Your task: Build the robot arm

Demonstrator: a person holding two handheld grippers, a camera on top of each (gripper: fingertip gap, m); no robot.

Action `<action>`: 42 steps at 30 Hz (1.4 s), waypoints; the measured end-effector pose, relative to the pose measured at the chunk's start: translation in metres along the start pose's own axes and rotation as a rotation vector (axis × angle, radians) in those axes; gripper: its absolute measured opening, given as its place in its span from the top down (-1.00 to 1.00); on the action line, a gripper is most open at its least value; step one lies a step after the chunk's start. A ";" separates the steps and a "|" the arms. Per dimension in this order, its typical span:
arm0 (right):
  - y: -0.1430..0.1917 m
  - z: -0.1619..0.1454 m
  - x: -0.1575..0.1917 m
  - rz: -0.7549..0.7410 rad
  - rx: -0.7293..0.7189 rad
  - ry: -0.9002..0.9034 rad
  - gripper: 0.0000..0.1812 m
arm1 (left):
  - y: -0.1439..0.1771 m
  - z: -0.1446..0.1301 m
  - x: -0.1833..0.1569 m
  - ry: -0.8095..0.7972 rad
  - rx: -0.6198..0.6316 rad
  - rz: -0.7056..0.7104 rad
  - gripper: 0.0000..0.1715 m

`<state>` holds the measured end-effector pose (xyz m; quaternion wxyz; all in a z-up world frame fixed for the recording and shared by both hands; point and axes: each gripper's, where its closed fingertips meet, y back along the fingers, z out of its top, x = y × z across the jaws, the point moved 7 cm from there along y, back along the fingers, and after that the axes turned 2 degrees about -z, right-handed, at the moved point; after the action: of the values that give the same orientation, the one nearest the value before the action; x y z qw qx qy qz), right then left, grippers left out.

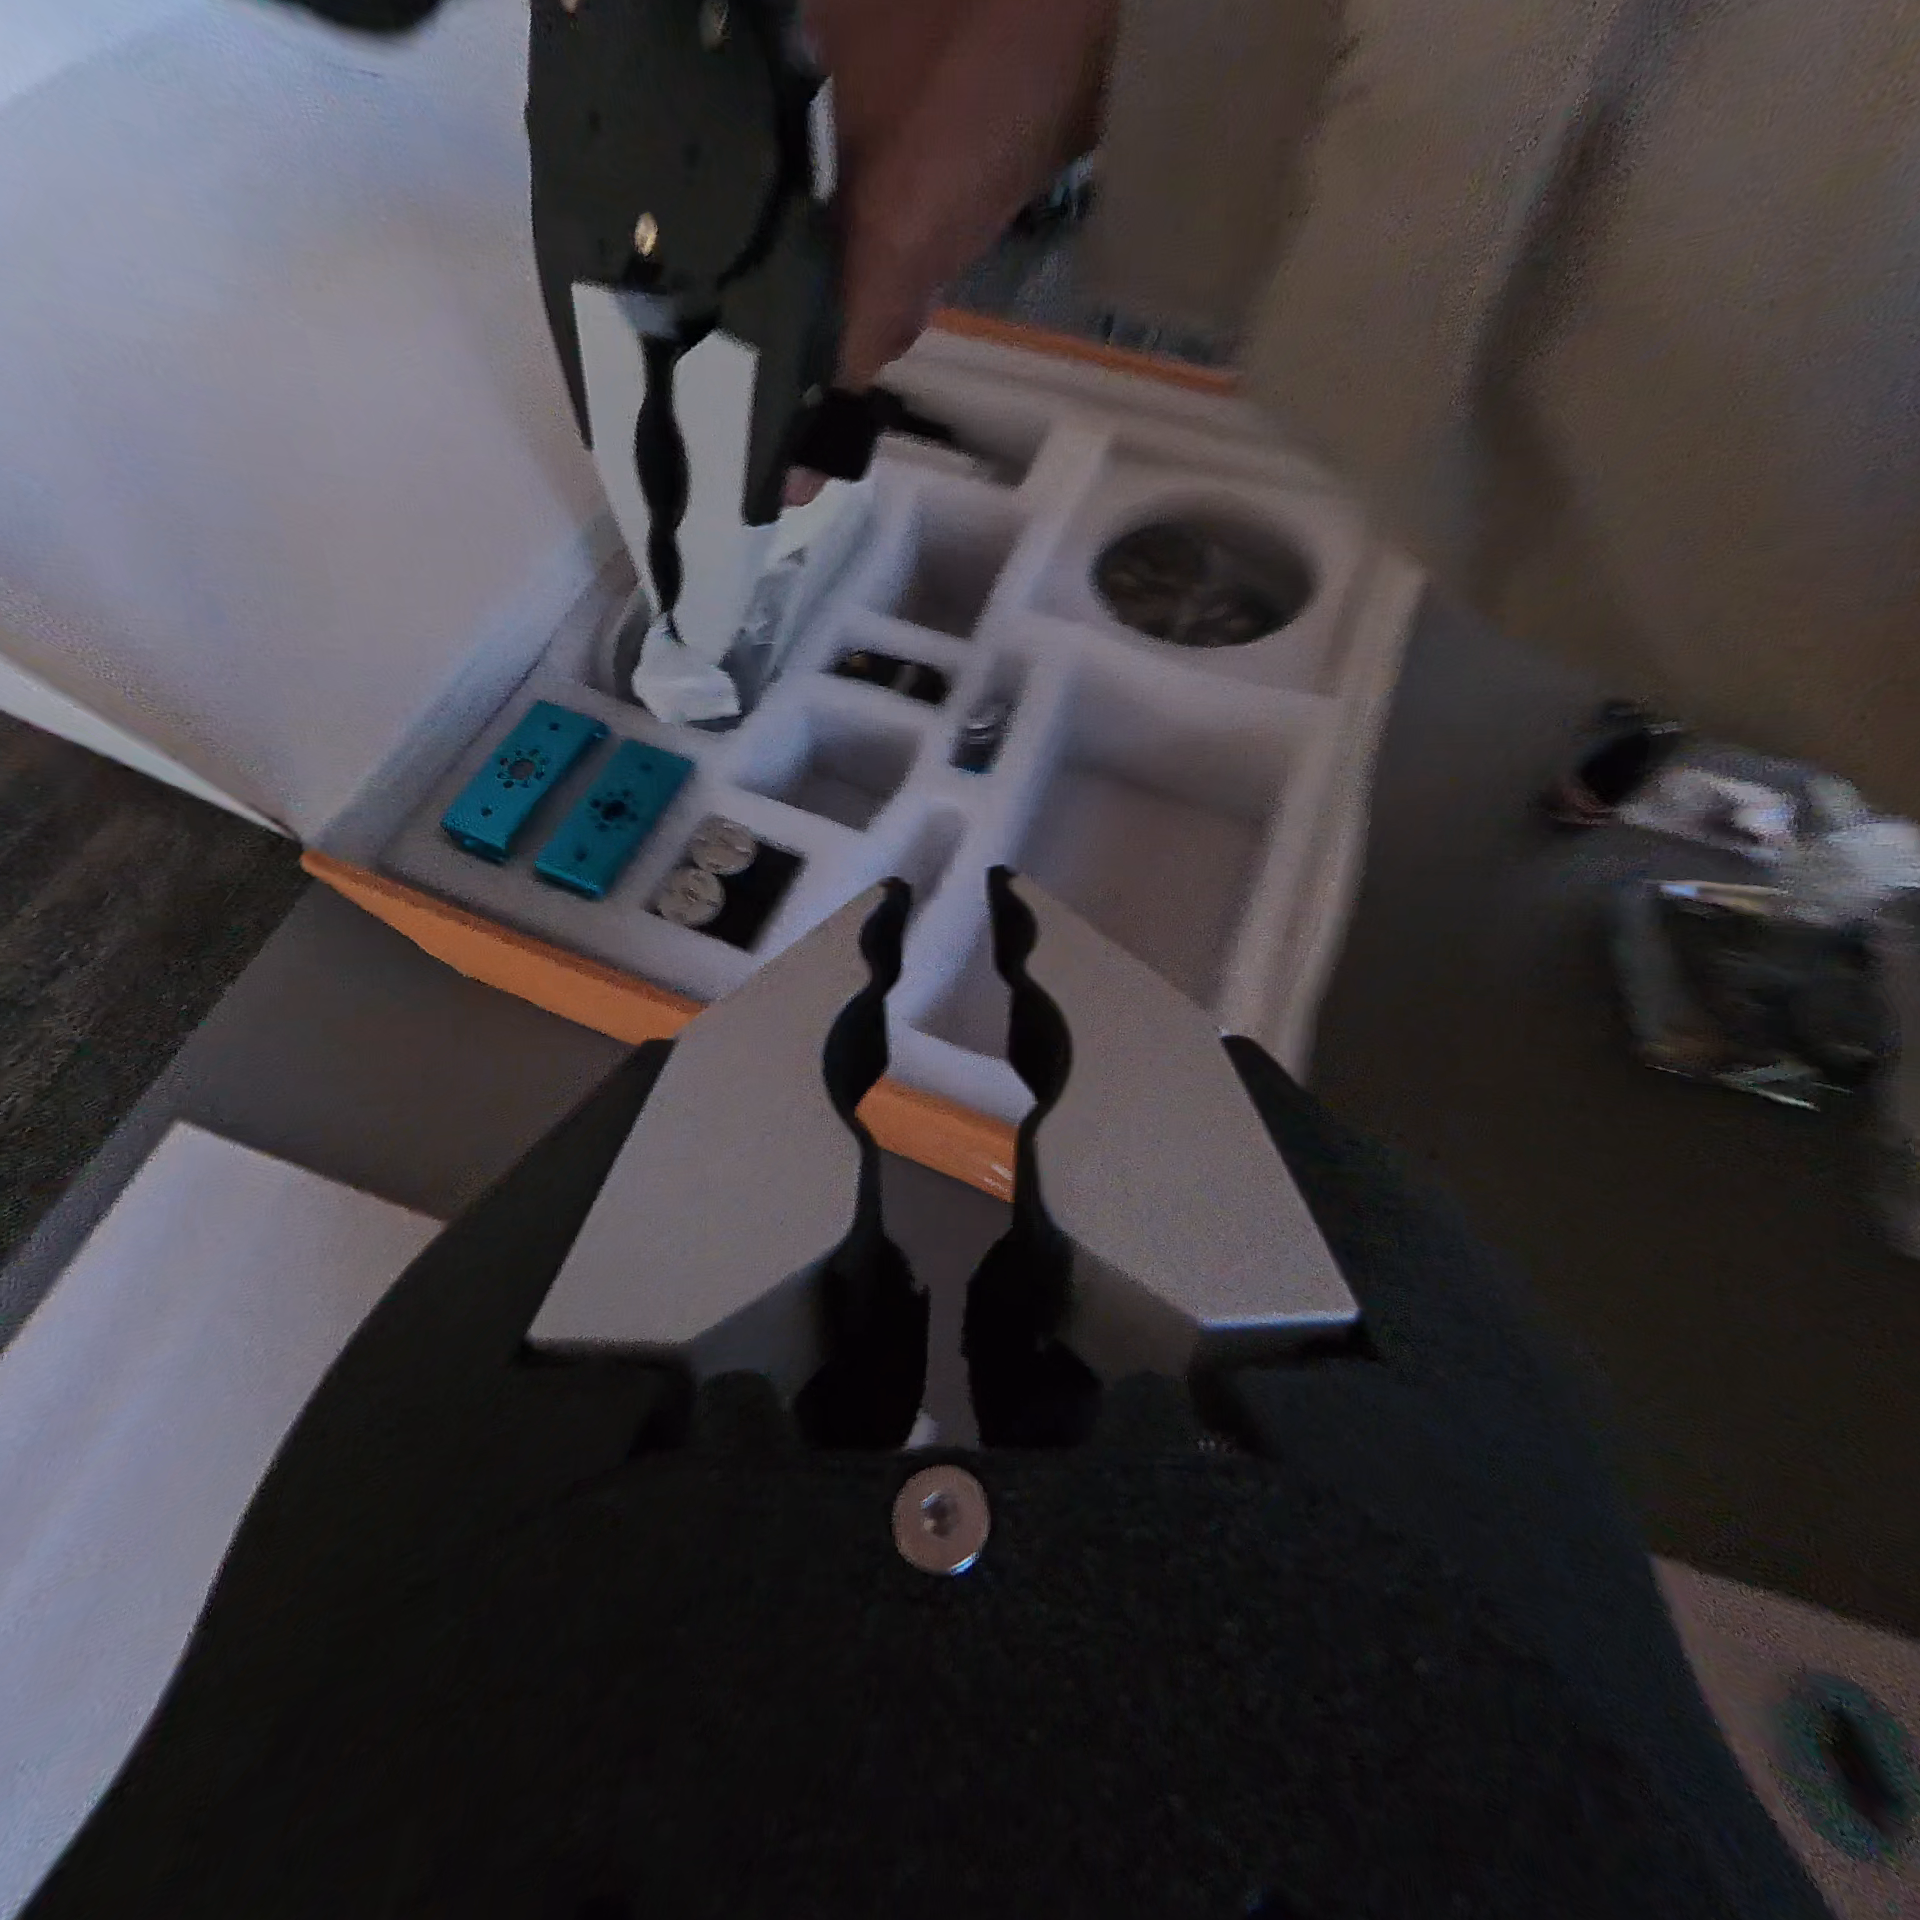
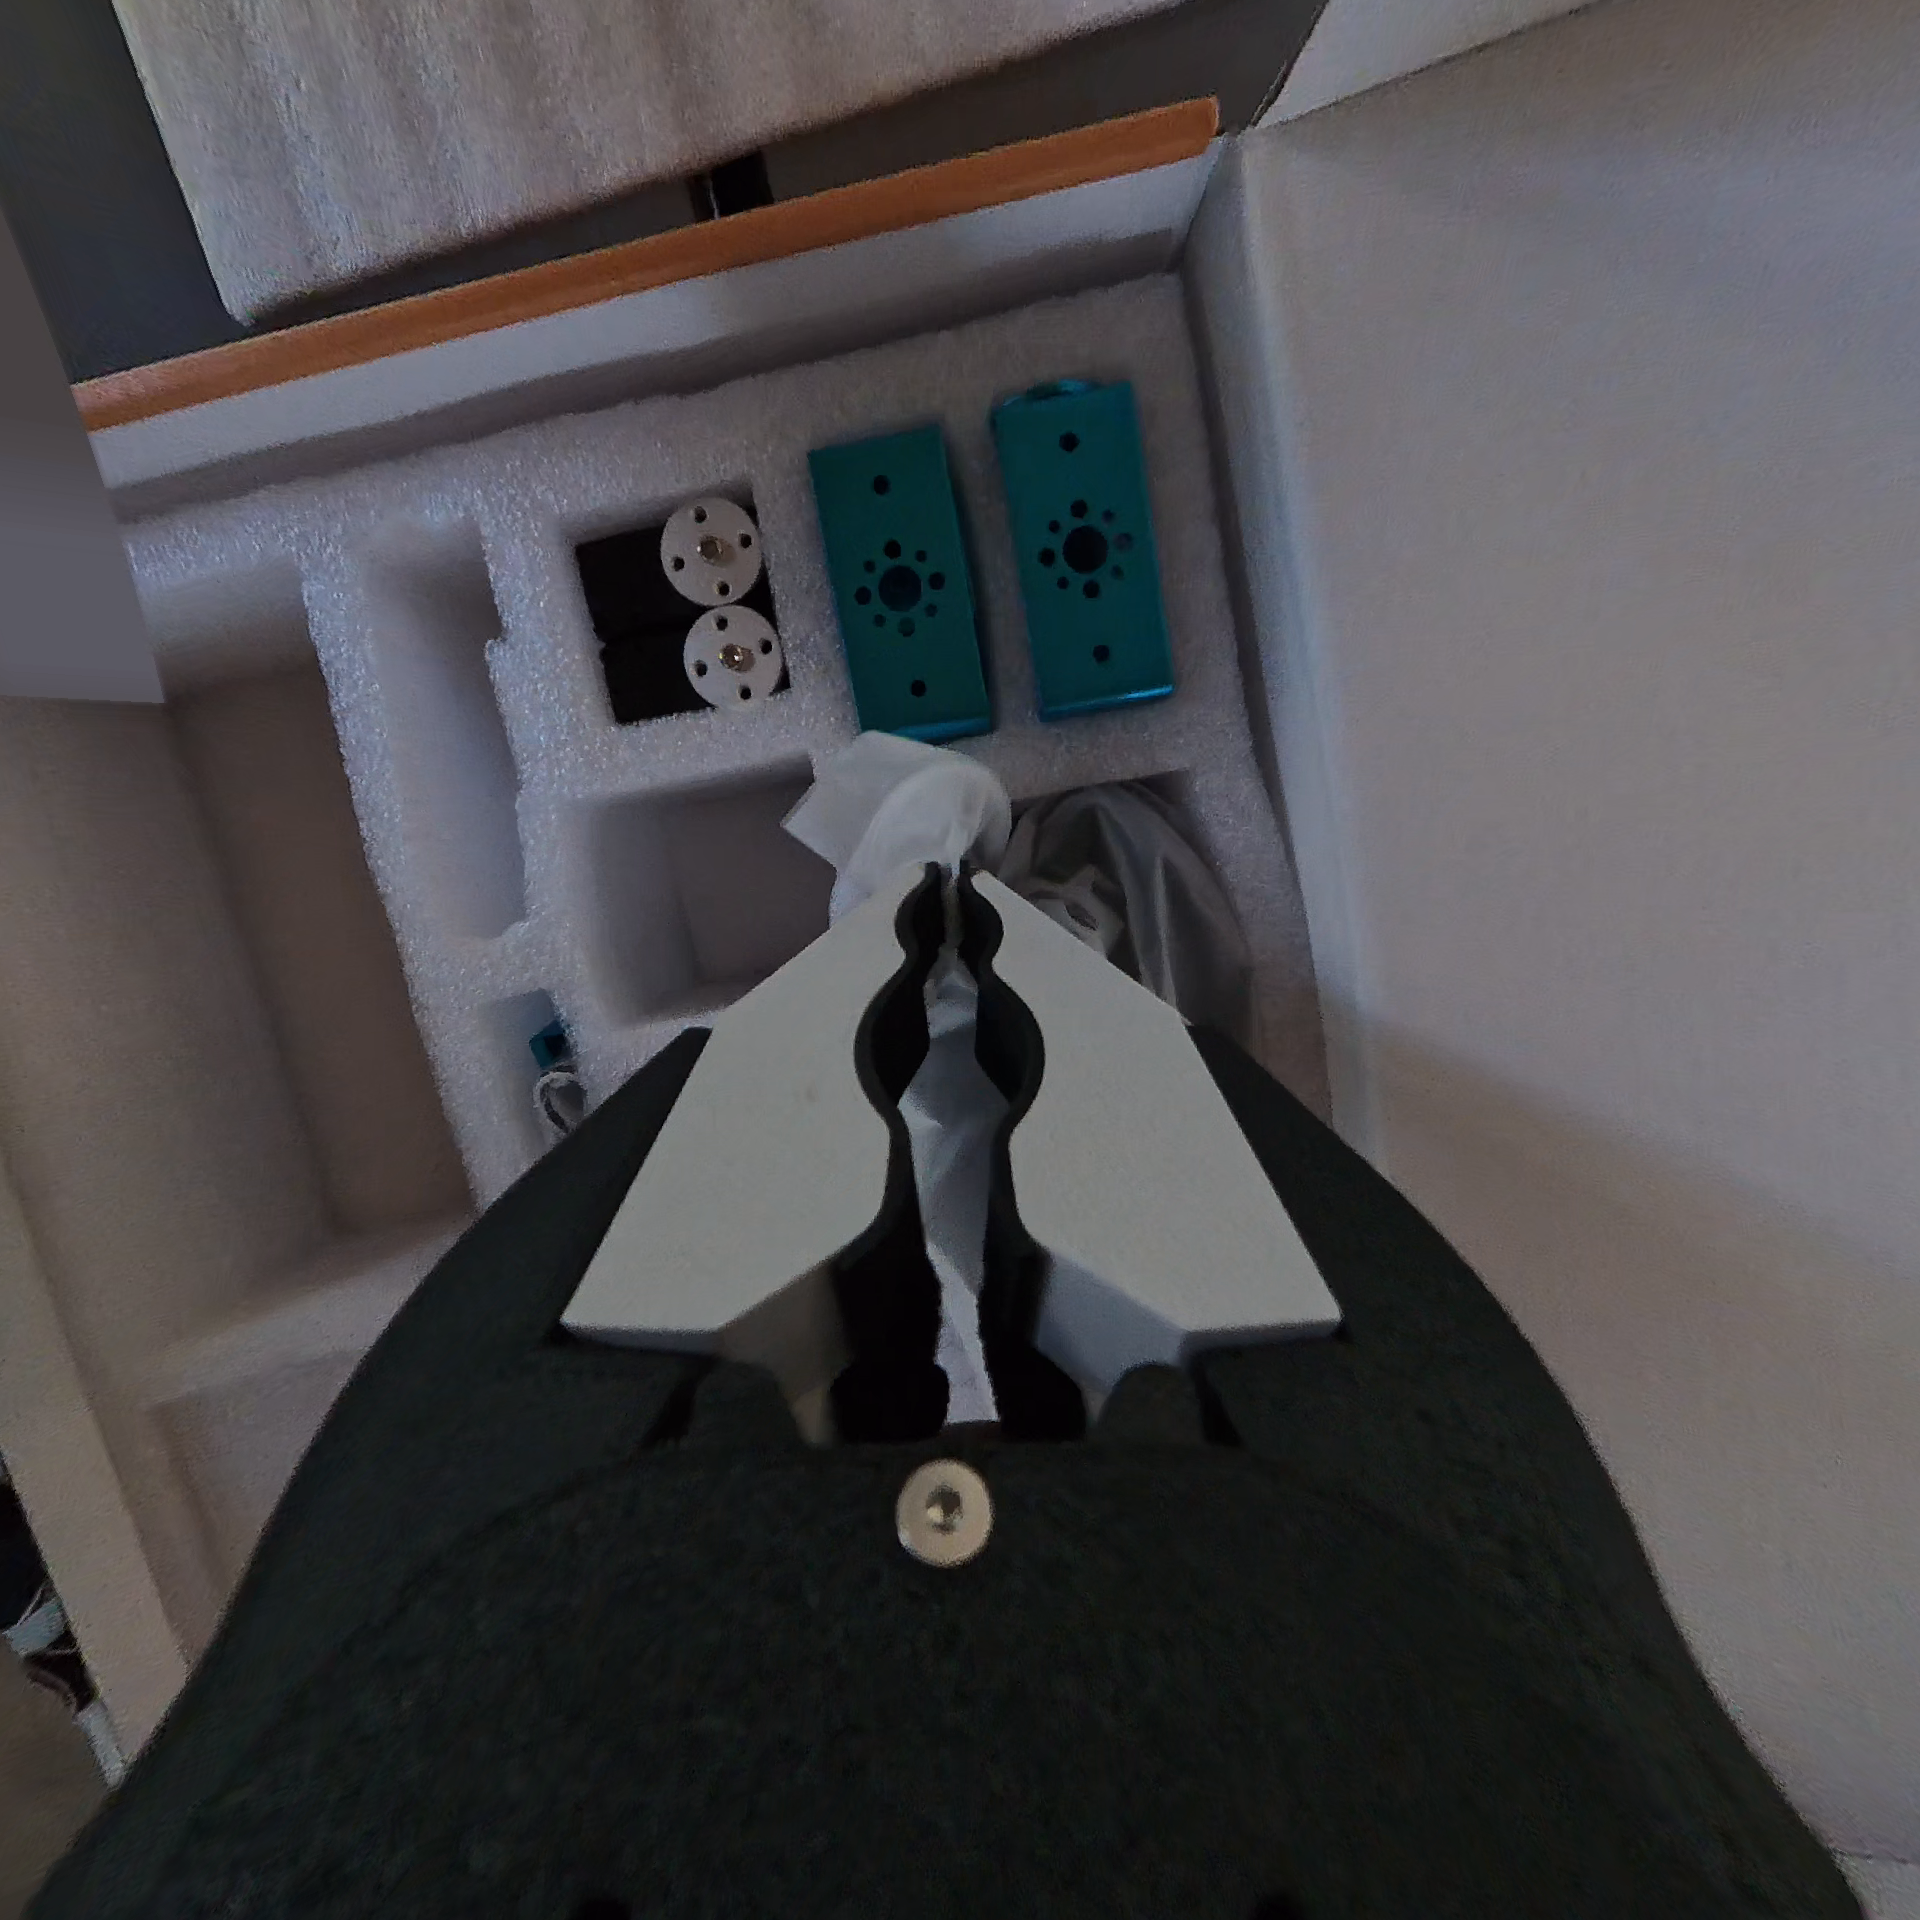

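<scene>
My right gripper is shut on a crumpled white tissue and holds it just above a white foam tray in an open box. The tissue hangs over a pocket with a clear plastic bag. Two teal metal plates and two black servos with white round horns lie in pockets just beyond. In the left wrist view the right gripper comes down from above with the tissue. My left gripper is open and empty, hovering over the tray's near edge.
The box has an orange rim and a raised white lid on the left. A round dark part sits in a far pocket. A foam sheet lies beyond the box. Blurred clutter lies on the floor at right. The tips of one gripper are about 15 centimeters away from the tips of the other.
</scene>
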<state>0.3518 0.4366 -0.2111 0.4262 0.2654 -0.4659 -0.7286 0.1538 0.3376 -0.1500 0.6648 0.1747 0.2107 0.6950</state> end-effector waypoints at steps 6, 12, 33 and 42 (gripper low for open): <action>0.018 -0.004 0.003 -0.054 -0.165 -0.018 1.00 | -0.123 0.001 0.049 0.011 0.194 0.031 1.00; 0.085 -0.006 -0.005 -0.074 -0.463 -0.114 1.00 | -0.148 -0.002 0.053 -0.008 0.325 0.048 1.00; 0.151 0.045 0.115 0.120 -0.659 -0.033 1.00 | -0.068 0.046 0.008 0.264 -0.444 -0.449 0.11; 0.130 0.065 0.172 0.158 -0.715 -0.170 0.40 | -0.014 0.009 -0.031 0.444 -0.453 -0.572 0.16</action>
<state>0.2648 0.2903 -0.0639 0.5066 0.0014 -0.2351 -0.8295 0.1718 0.3076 -0.1486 0.7910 -0.1950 0.2307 0.5320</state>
